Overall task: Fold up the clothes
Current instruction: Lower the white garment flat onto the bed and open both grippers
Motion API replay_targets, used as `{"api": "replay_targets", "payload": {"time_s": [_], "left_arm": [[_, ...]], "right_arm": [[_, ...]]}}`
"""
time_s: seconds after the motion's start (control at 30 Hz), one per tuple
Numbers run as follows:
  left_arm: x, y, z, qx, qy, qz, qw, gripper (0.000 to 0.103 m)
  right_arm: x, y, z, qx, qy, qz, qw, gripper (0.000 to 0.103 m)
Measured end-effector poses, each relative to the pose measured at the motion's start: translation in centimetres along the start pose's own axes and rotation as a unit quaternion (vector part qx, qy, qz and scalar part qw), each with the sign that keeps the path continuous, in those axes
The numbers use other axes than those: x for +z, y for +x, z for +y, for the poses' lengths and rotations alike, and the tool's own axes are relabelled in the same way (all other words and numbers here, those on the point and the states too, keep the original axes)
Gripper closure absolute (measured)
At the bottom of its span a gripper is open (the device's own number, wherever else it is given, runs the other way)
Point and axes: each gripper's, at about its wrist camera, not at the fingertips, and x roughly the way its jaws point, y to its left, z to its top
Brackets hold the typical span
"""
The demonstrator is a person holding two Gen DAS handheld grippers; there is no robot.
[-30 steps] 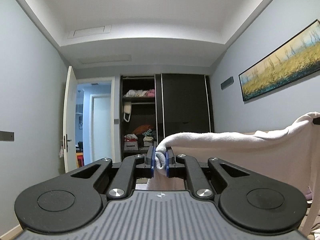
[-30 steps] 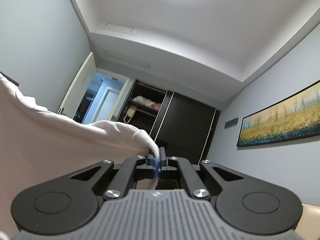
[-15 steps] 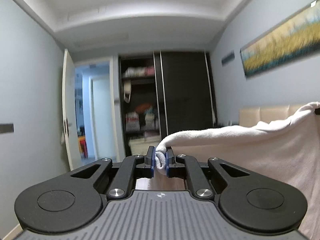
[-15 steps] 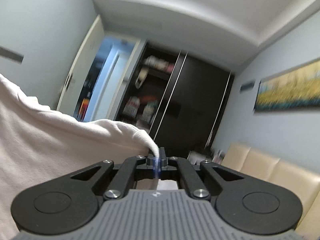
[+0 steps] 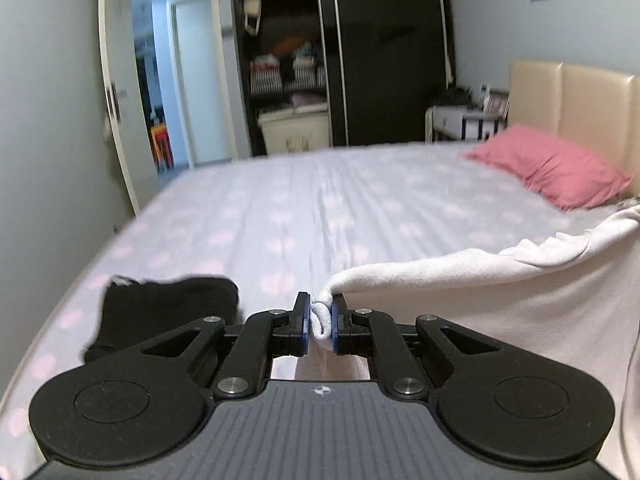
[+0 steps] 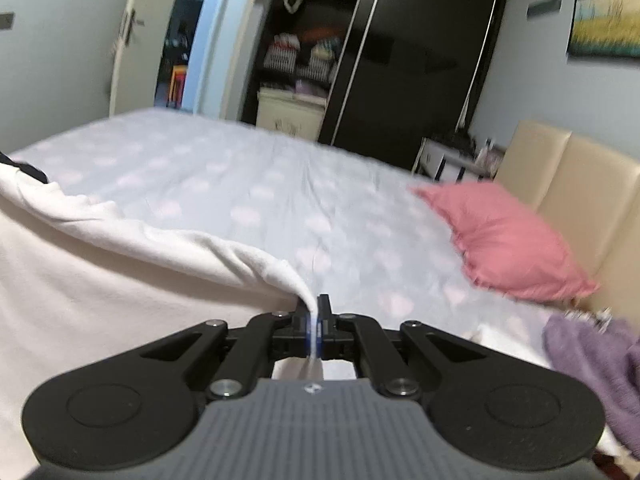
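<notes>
lowered garment (image 5: 500, 292), between both grippers

- Left wrist view: taken from behind the black left gripper (image 5: 320, 318), angled down over the lilac patterned bed sheet (image 5: 320, 216), close.
- Right wrist view: likewise set behind the black right gripper (image 6: 316, 326).
- Shared: bed sheet (image 6: 248, 192), pink pillow (image 5: 552, 166) (image 6: 508, 240), dark wardrobe (image 5: 384, 48) (image 6: 412, 52).

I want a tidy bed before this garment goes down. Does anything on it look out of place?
Two things. A black garment lies crumpled near the bed's left edge, and a purple garment is bunched at the right, below the pink pillow. The white garment hangs between both claws, clear of them.
</notes>
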Motion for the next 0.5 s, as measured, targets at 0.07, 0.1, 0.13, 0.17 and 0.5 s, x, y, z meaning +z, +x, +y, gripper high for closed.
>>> {"api": "replay_targets", "payload": {"time_s": [0.07,0.1,0.13,0.17,0.5], "left_arm": [[-0.7,3.6,0.2,0.0,-0.001,0.02,0.9998,0.095],[-1.1,5.2,0.3,-0.001,-0.004,0.03,0.9995,0.095],[-1.4,6.8,0.4,-0.002,-0.004,0.039,0.9992,0.095],[-1.8,8.4,0.5,-0.003,-0.005,0.048,0.9988,0.095],[-7.3,21.5,-0.3,-0.021,0.011,0.154,0.9878,0.093]], "right_arm": [[-0.8,3.8,0.4,0.003,0.003,0.018,1.0,0.1],[-1.0,5.7,0.6,0.005,0.003,0.028,1.0,0.1],[-1.2,7.5,0.9,0.008,0.003,0.038,0.999,0.1],[-1.6,9.1,1.2,0.01,0.003,0.048,0.999,0.1],[-5.9,20.9,3.3,0.045,0.001,0.142,0.989,0.095]]}}
